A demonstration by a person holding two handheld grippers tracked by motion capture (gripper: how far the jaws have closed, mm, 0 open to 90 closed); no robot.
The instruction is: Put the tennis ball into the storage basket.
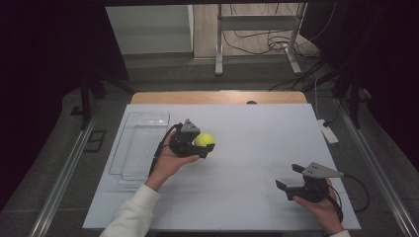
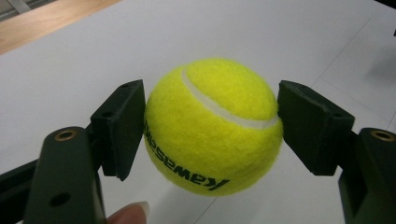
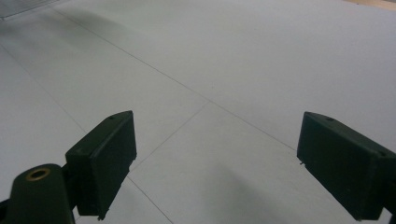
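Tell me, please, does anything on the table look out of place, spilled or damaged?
Nothing stands out. The tennis ball sits whole between the left claw's pads, the clear tray lies flat and empty at the table's left, and the right claw is open.

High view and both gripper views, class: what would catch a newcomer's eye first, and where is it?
The bright yellow tennis ball stands out, clamped between the jaws of the left gripper over the white table. Just left of it lies a clear plastic tray. At the near right, the right gripper hangs open with nothing between its jaws.
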